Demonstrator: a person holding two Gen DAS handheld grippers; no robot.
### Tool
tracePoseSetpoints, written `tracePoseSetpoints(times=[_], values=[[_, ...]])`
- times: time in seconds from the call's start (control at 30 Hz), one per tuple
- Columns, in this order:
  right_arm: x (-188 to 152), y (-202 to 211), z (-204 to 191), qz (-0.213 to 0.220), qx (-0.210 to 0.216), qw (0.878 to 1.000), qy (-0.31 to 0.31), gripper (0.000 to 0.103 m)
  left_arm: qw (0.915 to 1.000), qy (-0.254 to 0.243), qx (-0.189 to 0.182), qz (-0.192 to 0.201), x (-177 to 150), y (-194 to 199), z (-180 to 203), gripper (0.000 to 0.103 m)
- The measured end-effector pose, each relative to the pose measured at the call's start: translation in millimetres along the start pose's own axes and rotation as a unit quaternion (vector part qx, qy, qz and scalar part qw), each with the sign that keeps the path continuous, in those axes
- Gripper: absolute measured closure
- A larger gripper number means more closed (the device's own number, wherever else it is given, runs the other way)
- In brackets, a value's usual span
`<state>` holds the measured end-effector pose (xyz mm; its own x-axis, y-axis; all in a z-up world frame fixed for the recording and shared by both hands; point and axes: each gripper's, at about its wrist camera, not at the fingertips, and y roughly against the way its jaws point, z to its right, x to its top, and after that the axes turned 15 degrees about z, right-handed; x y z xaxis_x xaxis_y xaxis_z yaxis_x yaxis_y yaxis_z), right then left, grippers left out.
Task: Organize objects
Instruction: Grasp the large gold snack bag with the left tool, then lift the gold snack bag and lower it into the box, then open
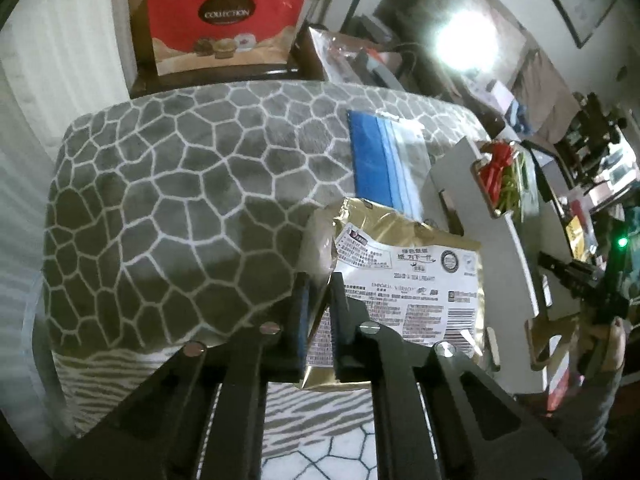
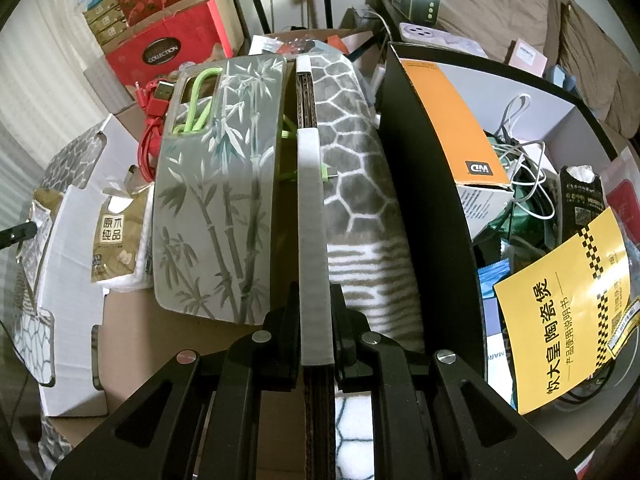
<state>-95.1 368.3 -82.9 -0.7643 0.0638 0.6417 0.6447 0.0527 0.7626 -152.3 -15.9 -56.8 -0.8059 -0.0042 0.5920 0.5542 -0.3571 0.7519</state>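
Note:
My left gripper is shut on the left edge of a gold foil packet with a white printed label, held above a grey cobble-pattern blanket. A blue and clear zip bag lies on the blanket behind the packet. My right gripper is shut on the white-taped edge of a cardboard box wall. Inside that box lie a bamboo-print phone case, green and red cables and a tissue pack. The gold packet shows at the far left in the right wrist view.
A white cardboard box stands right of the blanket. A red "Collection" bag stands behind. A black bin on the right holds an orange box, white cables and a yellow leaflet.

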Motion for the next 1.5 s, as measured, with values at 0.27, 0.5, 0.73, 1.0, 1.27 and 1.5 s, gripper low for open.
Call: tracePoseSetpoints(times=[0.27, 0.5, 0.73, 1.0, 1.27, 1.5], values=[[0, 0, 0, -0.001, 0.0, 1.0, 0.001, 0.091, 0.9979, 0.034, -0.032, 0.046, 23, 34, 6, 0.101], [-1, 0, 1, 0.0, -0.001, 1.0, 0.001, 0.091, 0.9938, 0.046, -0.062, 0.08, 49, 67, 19, 0.102], [0, 0, 0, 0.0, 0.0, 1.0, 0.001, 0.092, 0.9903, 0.043, -0.094, 0.093, 62, 87, 47, 0.103], [0, 2, 3, 0.002, -0.001, 1.0, 0.0, 0.092, 0.9831, 0.002, -0.141, 0.116, 77, 112, 110, 0.103], [1, 9, 4, 0.005, -0.001, 1.0, -0.002, 0.092, 0.9759, 0.001, -0.181, 0.121, 84, 109, 159, 0.103], [2, 11, 5, 0.005, -0.002, 1.0, -0.004, 0.092, 0.9705, 0.029, -0.225, 0.082, 61, 56, 191, 0.103]])
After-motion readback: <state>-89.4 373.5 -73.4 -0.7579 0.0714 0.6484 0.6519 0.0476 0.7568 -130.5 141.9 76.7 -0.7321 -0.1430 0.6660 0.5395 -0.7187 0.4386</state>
